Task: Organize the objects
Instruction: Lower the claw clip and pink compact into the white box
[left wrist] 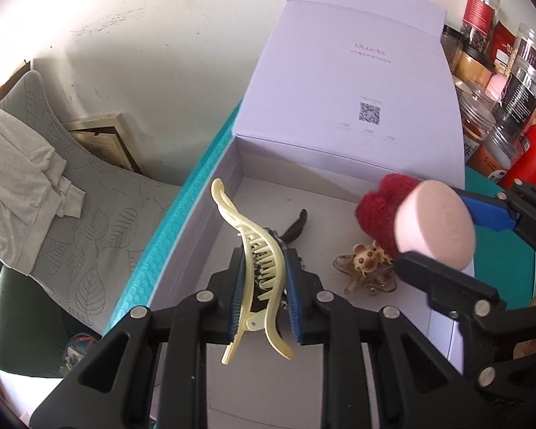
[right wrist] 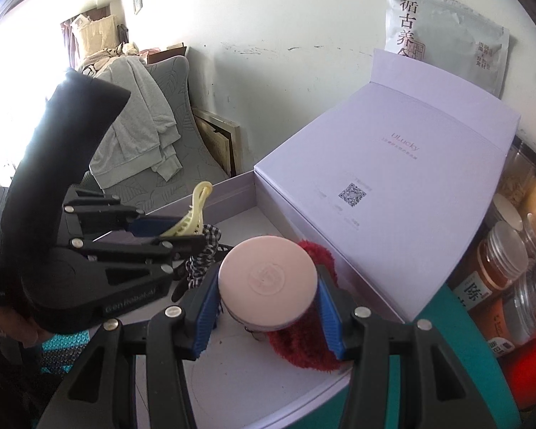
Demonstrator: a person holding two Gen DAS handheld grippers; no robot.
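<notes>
**Both grippers hold items above the open lilac box**

Left wrist view: the left gripper [left wrist: 262, 286] has its blue-padded jaws drawn narrow and clamped on a long cream plastic hair claw clip [left wrist: 255, 261], which stands lengthwise between the pads, its curved tip reaching out over the open pale lilac cardboard box [left wrist: 211, 214]. On the box floor lie a black clip [left wrist: 298, 223], partly hidden behind the cream one, and a translucent brown clip with a small beige animal figure [left wrist: 366, 268]. A fuzzy red hair accessory [left wrist: 378, 211] lies just behind the figure. The right gripper [left wrist: 446, 228] enters from the right, holding a round pale pink compact [left wrist: 436, 221] over the box's right side. The box's hinged lid [left wrist: 357, 82] lies open at the back, printed with a QR code. Jars [left wrist: 500, 82] crowd the right edge.

Right wrist view: the right gripper [right wrist: 268, 296] grips the pink compact [right wrist: 268, 275] by its rim, jaws partly spread around it. The red accessory [right wrist: 303, 346] lies beneath it on the box floor. To the left, the left gripper [right wrist: 187, 228] holds the cream clip [right wrist: 193, 214] above a black-and-white checked fabric piece [right wrist: 203, 254]. The box sits on a teal mat [right wrist: 482, 375].
</notes>
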